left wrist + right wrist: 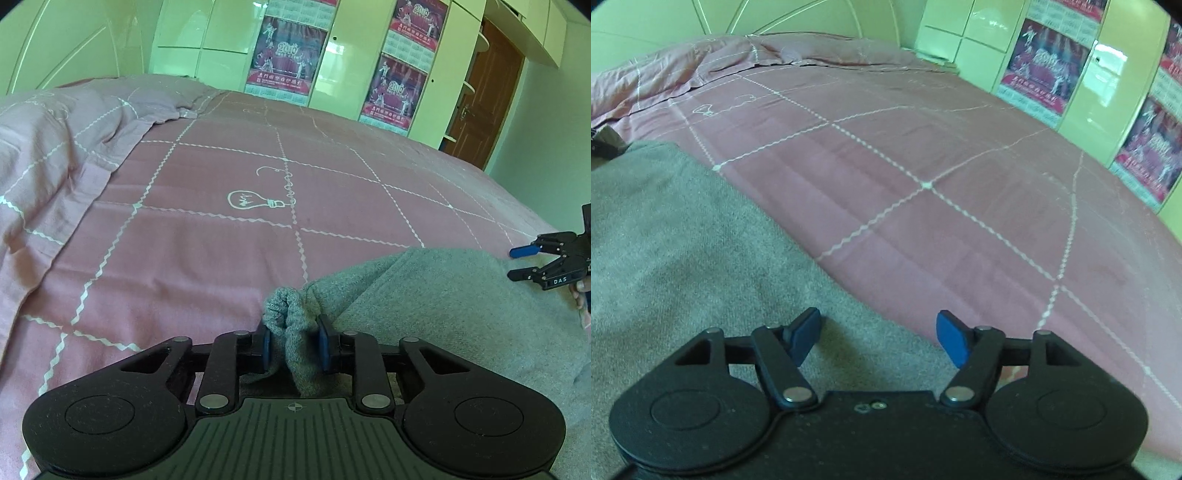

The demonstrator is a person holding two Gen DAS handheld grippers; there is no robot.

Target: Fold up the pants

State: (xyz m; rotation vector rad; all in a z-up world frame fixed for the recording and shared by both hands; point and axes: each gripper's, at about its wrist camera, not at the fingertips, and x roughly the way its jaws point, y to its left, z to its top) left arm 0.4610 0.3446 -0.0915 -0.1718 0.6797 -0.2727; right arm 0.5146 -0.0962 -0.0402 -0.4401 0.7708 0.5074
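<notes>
Grey knit pants [443, 306] lie on the pink bed at the near right of the left wrist view. My left gripper [293, 343] is shut on a bunched edge of the pants, cloth bulging up between the blue pads. My right gripper [515, 263] shows at the far right of that view, open, over the far edge of the pants. In the right wrist view the pants [683, 258] fill the left and lower part. My right gripper [877, 334] is open and empty just above the cloth near its edge.
The pink bedspread [221, 229] with white zigzag grid lines and a light-bulb drawing spreads ahead. A rumpled pink quilt [48, 147] lies at the left. Green wardrobes with red posters [288, 59] and a brown door [484, 99] stand behind the bed.
</notes>
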